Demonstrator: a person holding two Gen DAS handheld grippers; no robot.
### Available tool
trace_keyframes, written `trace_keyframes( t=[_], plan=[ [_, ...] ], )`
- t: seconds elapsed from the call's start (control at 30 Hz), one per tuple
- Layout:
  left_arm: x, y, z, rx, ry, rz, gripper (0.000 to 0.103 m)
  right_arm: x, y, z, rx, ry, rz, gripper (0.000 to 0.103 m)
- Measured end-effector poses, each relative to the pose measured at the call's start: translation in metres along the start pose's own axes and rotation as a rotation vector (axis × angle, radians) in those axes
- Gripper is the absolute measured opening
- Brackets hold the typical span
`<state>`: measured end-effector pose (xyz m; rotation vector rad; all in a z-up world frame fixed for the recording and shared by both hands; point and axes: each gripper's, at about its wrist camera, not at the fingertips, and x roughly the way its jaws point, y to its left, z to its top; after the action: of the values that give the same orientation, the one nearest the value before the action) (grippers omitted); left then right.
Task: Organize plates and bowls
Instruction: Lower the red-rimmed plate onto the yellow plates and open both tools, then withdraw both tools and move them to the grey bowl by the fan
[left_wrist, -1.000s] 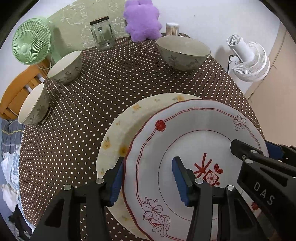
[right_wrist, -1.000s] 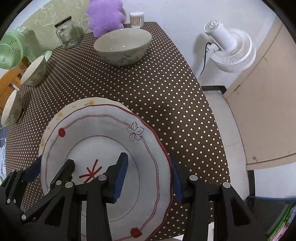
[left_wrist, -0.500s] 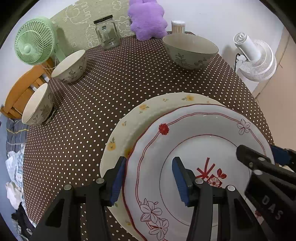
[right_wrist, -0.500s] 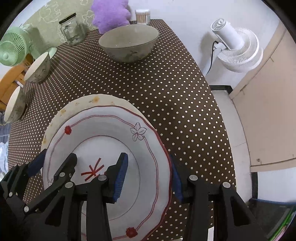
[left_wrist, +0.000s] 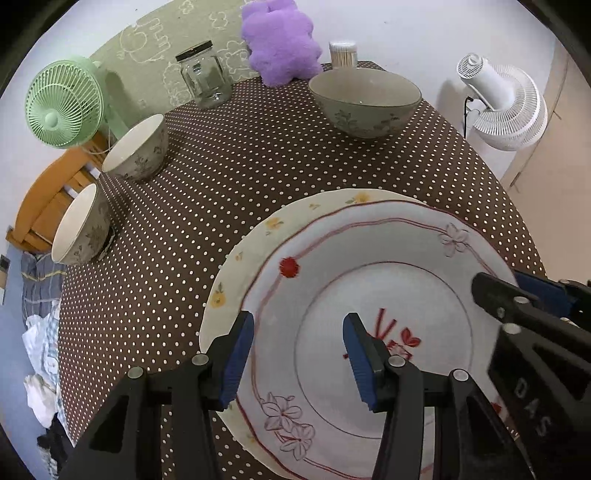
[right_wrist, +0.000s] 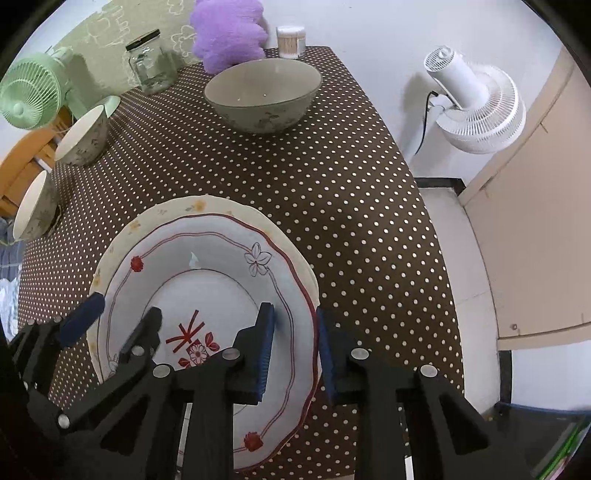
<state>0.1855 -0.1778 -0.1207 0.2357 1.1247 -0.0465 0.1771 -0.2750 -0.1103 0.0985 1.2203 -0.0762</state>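
A white plate with red trim (left_wrist: 369, 280) (right_wrist: 207, 266) lies on a cream plate with yellow flowers (left_wrist: 273, 225) (right_wrist: 162, 214) near the front of the dotted table. My left gripper (left_wrist: 297, 354) is open, its jaws straddling the red plate's left rim. My right gripper (right_wrist: 293, 347) is open, its jaws straddling the right rim; it also shows in the left wrist view (left_wrist: 517, 295). A large grey-green bowl (left_wrist: 364, 101) (right_wrist: 262, 94) stands at the back. Two small bowls (left_wrist: 136, 147) (left_wrist: 79, 225) stand at the left edge.
A glass jar (left_wrist: 203, 74), a purple plush toy (left_wrist: 282, 37) and a toothpick holder (left_wrist: 343, 53) stand along the back. A green fan (left_wrist: 62, 101) is at back left, a white fan (right_wrist: 476, 107) off the table's right edge. A wooden chair (left_wrist: 48, 199) is left.
Both grippers have drawn back and up slightly; the plates look farther away. The red-trimmed plate sits lower on the cream plate. The jaws stay open.
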Motion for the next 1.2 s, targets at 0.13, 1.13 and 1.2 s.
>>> trace_keyframes(
  t=[0.13,1.13,1.2],
  plan=[
    [-0.002,0.008,0.001,-0.028,0.001,0.002,0.051,0.005,0.009,0.001,-0.025,0.007,0.027,0.026],
    [-0.036,0.049,-0.010,-0.152,-0.053,-0.055,0.087,-0.019,0.025,0.003,-0.080,-0.064,0.010,0.059],
    [-0.041,0.059,-0.009,-0.156,-0.069,-0.059,0.087,-0.029,0.033,0.004,-0.087,-0.089,0.009,0.059]
  ],
)
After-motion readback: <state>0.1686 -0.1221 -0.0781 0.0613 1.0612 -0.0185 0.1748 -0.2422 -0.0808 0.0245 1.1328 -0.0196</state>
